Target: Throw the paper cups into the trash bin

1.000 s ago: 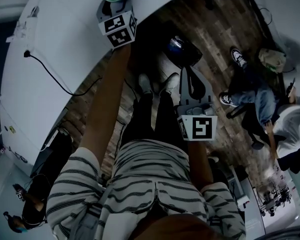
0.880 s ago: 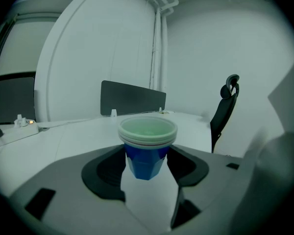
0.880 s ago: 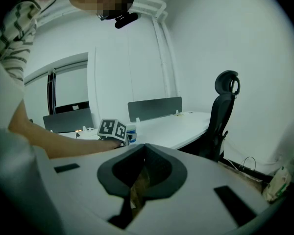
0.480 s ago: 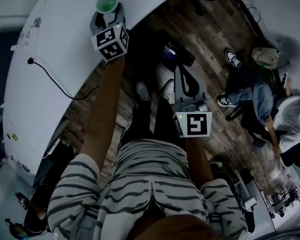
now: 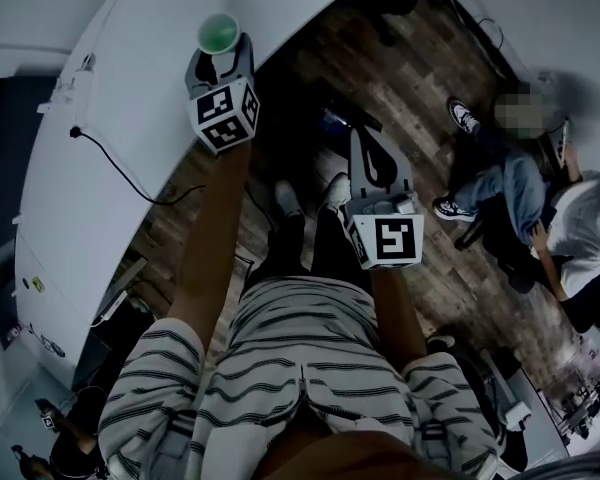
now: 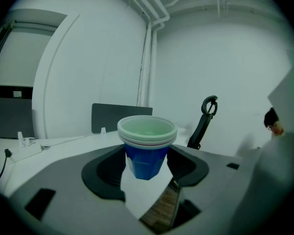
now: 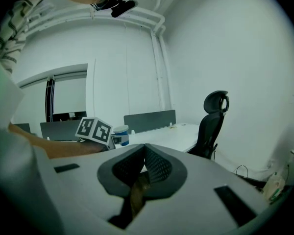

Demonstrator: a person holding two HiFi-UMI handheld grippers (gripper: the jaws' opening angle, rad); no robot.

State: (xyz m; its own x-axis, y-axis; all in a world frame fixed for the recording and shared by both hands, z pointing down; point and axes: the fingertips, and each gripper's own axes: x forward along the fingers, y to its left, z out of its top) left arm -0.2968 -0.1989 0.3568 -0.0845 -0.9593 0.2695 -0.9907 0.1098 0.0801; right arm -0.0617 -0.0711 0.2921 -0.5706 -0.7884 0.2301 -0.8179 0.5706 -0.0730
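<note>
A stack of blue paper cups point(image 5: 218, 33) point(image 6: 147, 146) with white rims sits upright between the jaws of my left gripper point(image 5: 220, 60) point(image 6: 147, 164). The jaws are shut on the stack's lower walls and hold it over the white table point(image 5: 110, 78). From the right gripper view the same cups point(image 7: 121, 134) show beside the left gripper's marker cube point(image 7: 94, 129). My right gripper point(image 5: 372, 163) point(image 7: 144, 168) hangs over the wooden floor with its jaws shut together on nothing.
A black cable point(image 5: 120, 168) runs across the table. A dark round thing point(image 5: 335, 120) lies on the floor between the grippers. Seated people point(image 5: 500, 183) are at the right. A black office chair point(image 7: 211, 121) stands by the table's far end.
My left gripper has risen with the cups in it, away from the tabletop. The right gripper has also come up a little, still shut.
</note>
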